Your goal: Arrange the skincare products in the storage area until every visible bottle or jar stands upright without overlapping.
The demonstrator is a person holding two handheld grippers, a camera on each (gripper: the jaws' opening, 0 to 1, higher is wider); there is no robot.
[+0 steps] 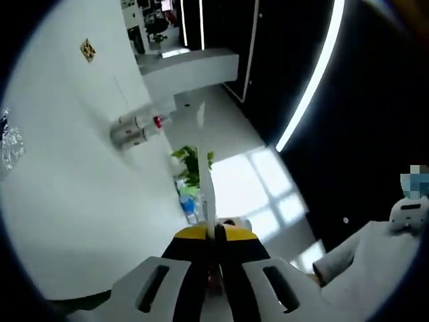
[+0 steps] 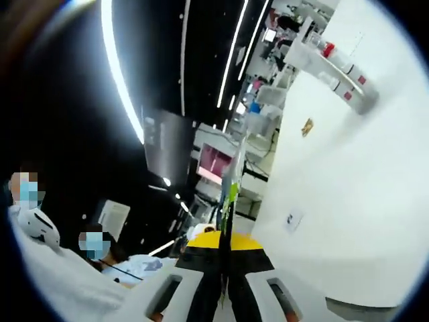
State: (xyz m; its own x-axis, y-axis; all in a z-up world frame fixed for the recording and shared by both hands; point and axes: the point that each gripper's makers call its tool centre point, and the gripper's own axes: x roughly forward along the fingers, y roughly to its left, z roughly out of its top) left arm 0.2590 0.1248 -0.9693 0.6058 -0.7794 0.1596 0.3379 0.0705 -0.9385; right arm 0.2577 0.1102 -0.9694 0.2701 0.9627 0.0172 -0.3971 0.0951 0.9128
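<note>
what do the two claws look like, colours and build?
Both match. Left claw: white moulded jaw bodies with slotted cutouts, black inner faces, a yellow cap at the tips, jaws pressed together. Right claw: the same white, black and yellow build. No cables or printed markings visible.

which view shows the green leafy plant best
The left gripper view. The plant shows there as a distinct cluster of green leaves just above the shut left gripper, against the white surface. In the right gripper view, nothing can be made out as that plant.
</note>
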